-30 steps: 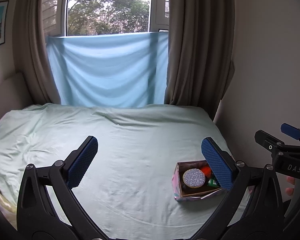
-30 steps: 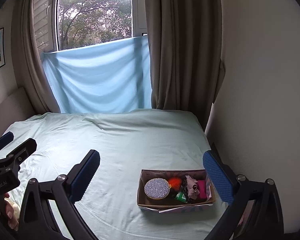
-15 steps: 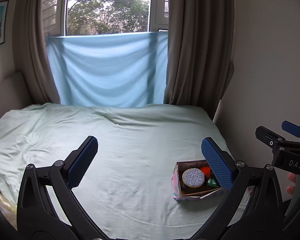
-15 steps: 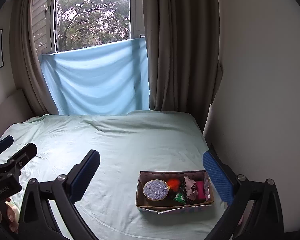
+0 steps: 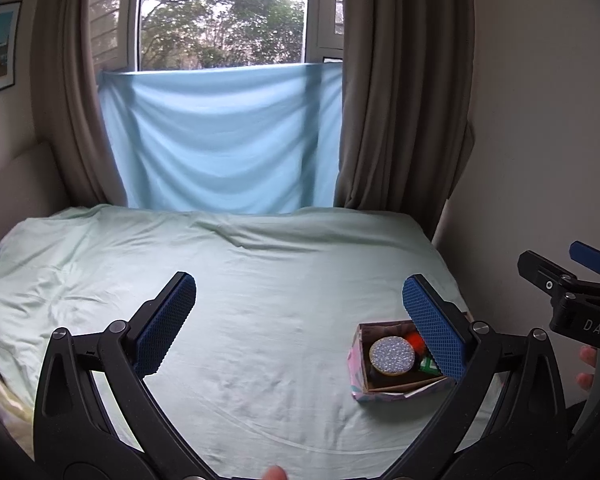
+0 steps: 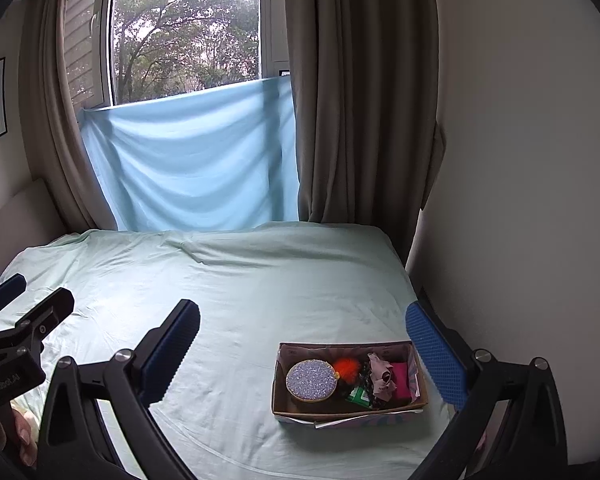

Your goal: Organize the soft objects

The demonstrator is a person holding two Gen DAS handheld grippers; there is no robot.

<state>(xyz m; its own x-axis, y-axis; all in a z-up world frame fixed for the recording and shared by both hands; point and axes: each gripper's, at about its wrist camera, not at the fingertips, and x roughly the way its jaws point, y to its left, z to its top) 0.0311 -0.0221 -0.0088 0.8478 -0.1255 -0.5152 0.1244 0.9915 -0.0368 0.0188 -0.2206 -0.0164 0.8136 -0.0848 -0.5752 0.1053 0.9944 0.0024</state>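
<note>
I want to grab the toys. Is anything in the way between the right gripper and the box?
Nothing visible is. The right gripper is open above the bare green sheet, and the box sits open-topped just ahead, toward its right finger. The glittery disc and orange fluff lie uncovered inside.

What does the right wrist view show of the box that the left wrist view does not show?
Only the right wrist view shows the whole box, with a pink item and a crumpled cloth. Only the left wrist view shows the box's pink patterned side; the left finger hides its right part. Both show the glitter disc, an orange tuft, a green item, the bed, and both grippers open, left and right.
</note>
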